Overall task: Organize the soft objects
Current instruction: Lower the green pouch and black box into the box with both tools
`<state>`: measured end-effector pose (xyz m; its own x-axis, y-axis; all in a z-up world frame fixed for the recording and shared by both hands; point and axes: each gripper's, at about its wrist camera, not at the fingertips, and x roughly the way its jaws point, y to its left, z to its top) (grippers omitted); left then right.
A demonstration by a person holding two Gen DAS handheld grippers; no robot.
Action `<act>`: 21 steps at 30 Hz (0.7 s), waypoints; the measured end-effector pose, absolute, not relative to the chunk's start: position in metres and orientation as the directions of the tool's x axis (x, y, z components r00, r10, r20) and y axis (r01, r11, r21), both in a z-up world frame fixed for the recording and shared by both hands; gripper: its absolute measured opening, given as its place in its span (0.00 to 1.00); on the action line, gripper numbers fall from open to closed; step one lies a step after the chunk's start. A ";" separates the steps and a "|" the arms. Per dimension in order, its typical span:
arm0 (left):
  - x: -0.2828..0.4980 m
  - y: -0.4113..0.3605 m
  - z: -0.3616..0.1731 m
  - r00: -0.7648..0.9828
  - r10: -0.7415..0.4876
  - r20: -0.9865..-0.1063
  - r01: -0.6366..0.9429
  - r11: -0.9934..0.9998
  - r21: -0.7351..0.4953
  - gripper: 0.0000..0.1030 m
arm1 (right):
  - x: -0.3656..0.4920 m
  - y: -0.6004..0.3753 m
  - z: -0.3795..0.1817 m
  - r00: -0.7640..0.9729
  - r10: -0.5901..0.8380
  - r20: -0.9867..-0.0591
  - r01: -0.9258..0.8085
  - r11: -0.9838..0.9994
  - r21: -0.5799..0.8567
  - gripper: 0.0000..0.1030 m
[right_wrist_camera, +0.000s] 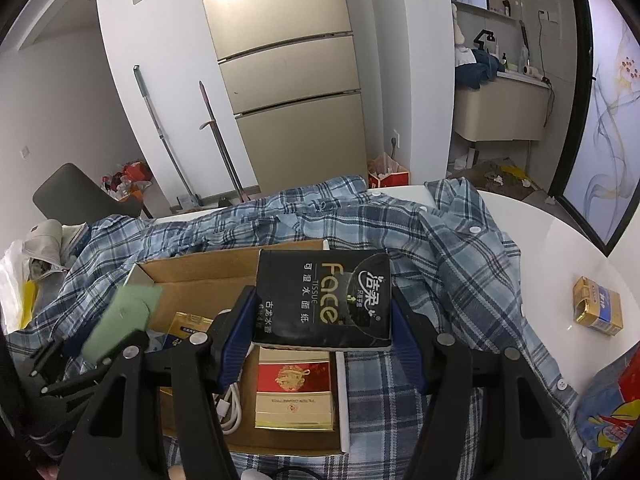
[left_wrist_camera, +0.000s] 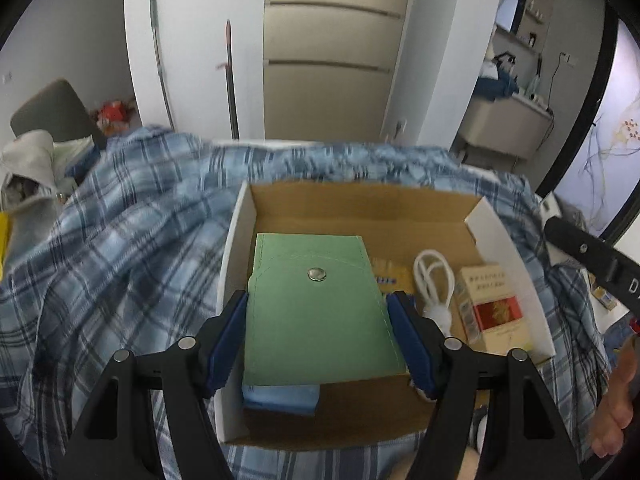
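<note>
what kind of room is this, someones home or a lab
Most likely a lived-in home, an open dining or kitchen area. A tall fridge stands against the wall, a washbasin counter with toiletries sits in the next space, and a plaid shirt lies spread over the white table.

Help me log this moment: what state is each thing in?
Left gripper: shut on green pouch.
Green pouch: snapped closed, held over the box.
Right gripper: shut on black tissue pack.
Black tissue pack: sealed, held.
Cardboard box: open, partly filled.
Plaid shirt: spread, rumpled.
</note>
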<state>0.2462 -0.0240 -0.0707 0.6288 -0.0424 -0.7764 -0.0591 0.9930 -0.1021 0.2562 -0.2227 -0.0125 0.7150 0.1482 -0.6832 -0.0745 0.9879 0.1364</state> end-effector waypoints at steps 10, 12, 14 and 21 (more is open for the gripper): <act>0.248 -0.027 -0.071 0.577 -0.012 -0.817 -0.049 0.998 -0.049 0.70 | 0.256 -0.222 -0.013 0.714 0.143 -0.685 -0.078 0.989 0.126 0.60; 0.248 -0.027 -0.073 0.572 -0.014 -0.820 -0.048 0.998 -0.051 0.71 | 0.256 -0.222 -0.014 0.714 0.142 -0.686 -0.076 0.989 0.126 0.60; 0.248 -0.027 -0.073 0.574 -0.011 -0.819 -0.052 0.997 -0.049 0.71 | 0.256 -0.222 -0.014 0.714 0.143 -0.686 -0.077 0.989 0.126 0.60; 0.243 -0.029 -0.062 0.620 -0.021 -0.785 -0.029 0.998 -0.050 0.77 | 0.256 -0.222 -0.014 0.712 0.144 -0.687 -0.083 0.989 0.121 0.60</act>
